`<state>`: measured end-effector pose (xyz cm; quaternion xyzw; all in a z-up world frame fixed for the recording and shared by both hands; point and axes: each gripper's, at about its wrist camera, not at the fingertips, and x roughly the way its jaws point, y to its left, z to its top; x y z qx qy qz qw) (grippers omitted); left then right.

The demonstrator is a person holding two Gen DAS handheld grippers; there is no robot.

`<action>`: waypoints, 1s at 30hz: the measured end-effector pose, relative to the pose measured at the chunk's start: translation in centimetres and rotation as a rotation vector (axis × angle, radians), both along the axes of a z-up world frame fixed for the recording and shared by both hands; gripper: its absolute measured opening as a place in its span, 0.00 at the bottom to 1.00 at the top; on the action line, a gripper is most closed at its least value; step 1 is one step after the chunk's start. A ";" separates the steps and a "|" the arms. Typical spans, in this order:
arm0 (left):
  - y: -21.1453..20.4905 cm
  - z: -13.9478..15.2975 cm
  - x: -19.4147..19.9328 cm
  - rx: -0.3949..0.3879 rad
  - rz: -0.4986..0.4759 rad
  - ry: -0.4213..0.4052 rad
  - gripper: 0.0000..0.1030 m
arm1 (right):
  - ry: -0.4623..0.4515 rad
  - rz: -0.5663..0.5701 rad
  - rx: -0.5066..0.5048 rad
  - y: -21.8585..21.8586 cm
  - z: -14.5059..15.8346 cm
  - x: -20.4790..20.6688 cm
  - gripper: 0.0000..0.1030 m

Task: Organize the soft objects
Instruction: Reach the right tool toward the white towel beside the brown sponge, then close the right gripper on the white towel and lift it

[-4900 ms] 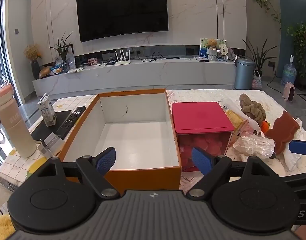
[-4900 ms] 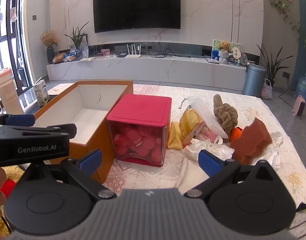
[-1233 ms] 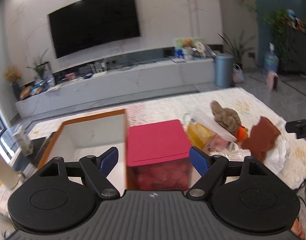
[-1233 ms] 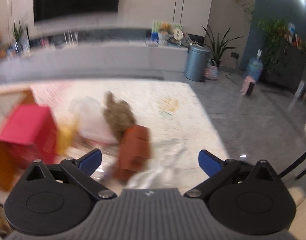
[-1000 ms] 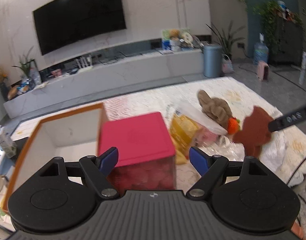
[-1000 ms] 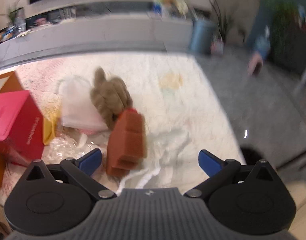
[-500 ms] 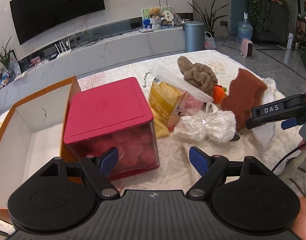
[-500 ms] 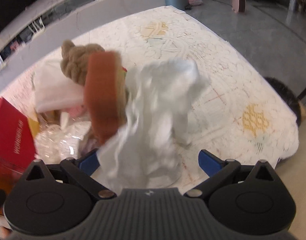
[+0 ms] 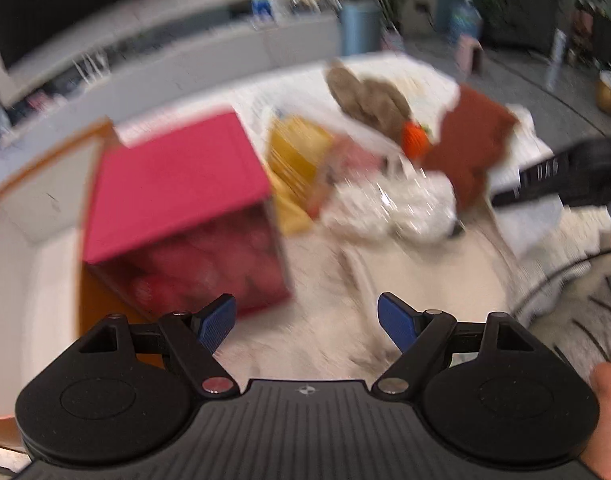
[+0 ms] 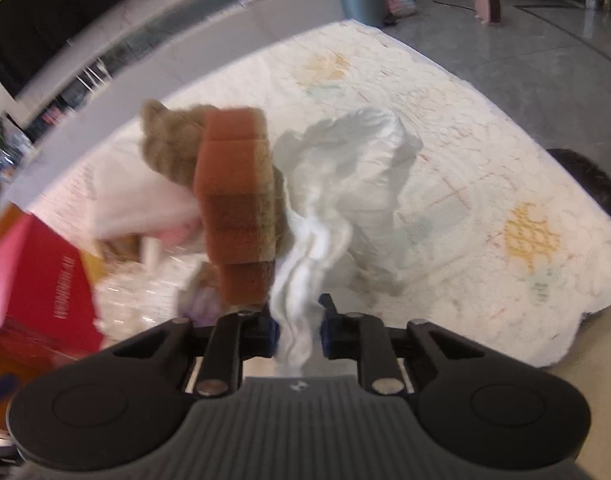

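Nearest the right wrist camera, the right claw [image 10: 296, 330] tilts steeply down at the table [image 10: 485, 184] — its jaws have just been closing and now pinch a rumpled white cloth [image 10: 329, 216]. Just beyond, touching the cloth, stands a brown sponge [image 10: 237, 204], with a tan plush toy [image 10: 169, 148] behind it. Left claw [image 9: 307, 322] hangs wide apart and empty, angled down — ahead of it a pink-lidded box [image 9: 173, 184], farther off an orange box [image 9: 37, 184].
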<state>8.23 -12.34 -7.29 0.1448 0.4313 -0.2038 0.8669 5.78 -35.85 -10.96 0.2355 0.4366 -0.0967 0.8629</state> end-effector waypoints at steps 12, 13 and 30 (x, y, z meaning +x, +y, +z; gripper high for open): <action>-3.9 -4.8 4.2 0.019 -0.017 0.274 0.91 | 0.008 0.005 0.020 -0.3 -0.3 0.0 0.18; -4.0 -4.9 4.4 0.000 -0.013 0.281 0.91 | 0.011 0.004 0.021 -0.3 -0.4 0.0 0.18; -5.3 -4.1 4.4 -0.129 0.053 0.280 0.17 | -0.020 0.025 0.067 -0.6 0.1 -0.5 0.19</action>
